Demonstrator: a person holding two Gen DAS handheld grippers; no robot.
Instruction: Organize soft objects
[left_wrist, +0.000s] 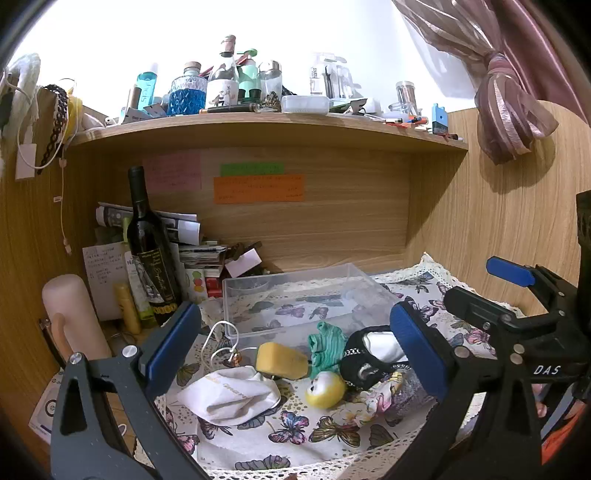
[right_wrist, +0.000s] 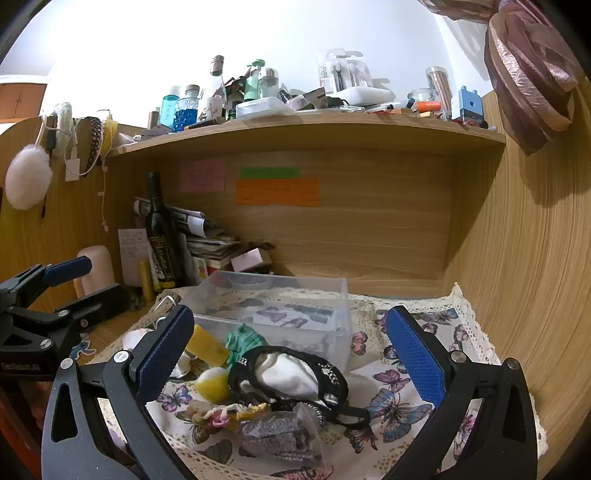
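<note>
- The left gripper hangs low in the left wrist view with its jaws spread wide, holding nothing; its blue pads frame the pile of soft things on the butterfly cloth that covers the table.
- The right gripper is likewise wide open and empty, at the bottom of the right wrist view, above the same pile.
- A clear plastic box sits at the middle of the frame, behind the pile, on the cloth.
- Just in front of the box lie a yellow sponge and a green striped cloth, touching each other.
- A white drawstring pouch lies lower left of the sponge.
- A small yellow and white plush ball rests near the frame's centre bottom, beside a black studded band that wraps around a white fabric piece.
- A floral scrunchie and a grey glittery item in a clear bag lie lowest in the right wrist view.
- A dark wine bottle stands at left under a cluttered shelf.
</note>
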